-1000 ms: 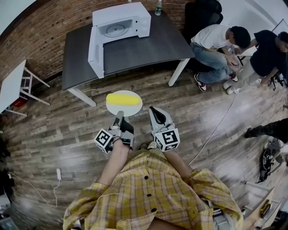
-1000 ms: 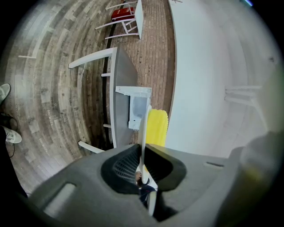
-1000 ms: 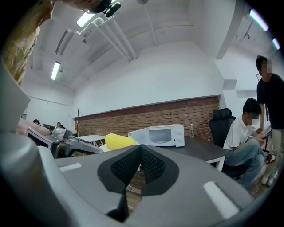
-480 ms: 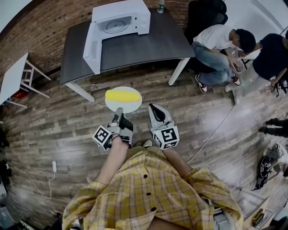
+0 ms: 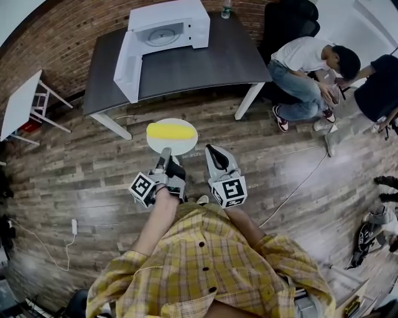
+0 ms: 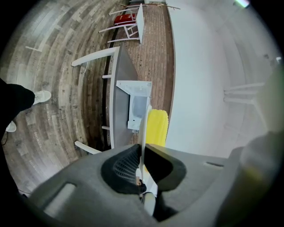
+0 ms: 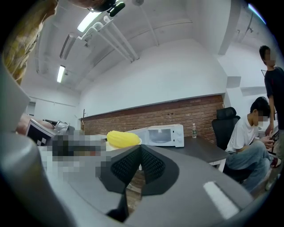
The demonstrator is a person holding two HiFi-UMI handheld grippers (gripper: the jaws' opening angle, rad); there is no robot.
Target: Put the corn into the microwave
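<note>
A yellow corn cob [image 5: 170,131] lies on a white plate [image 5: 181,148] that hangs level over the wooden floor. My left gripper [image 5: 165,153] is shut on the plate's near rim. In the left gripper view the plate [image 6: 143,126] shows edge-on between the jaws, with the corn [image 6: 157,128] beside it. My right gripper [image 5: 210,149] is shut and holds nothing, just right of the plate. The white microwave [image 5: 168,28] stands on the far dark table [image 5: 193,65] with its door [image 5: 126,69] swung open. The right gripper view also shows the corn [image 7: 123,138] and the microwave [image 7: 162,135].
Two people sit at the right [image 5: 311,68] beside a black chair [image 5: 289,22]. A bottle [image 5: 226,9] stands on the table's far edge. A small white table [image 5: 18,102] is at the left. Cables [image 5: 298,180] run across the floor.
Both grippers and the plate with the corn have moved a little forward towards the table. The hold on the plate is the same.
</note>
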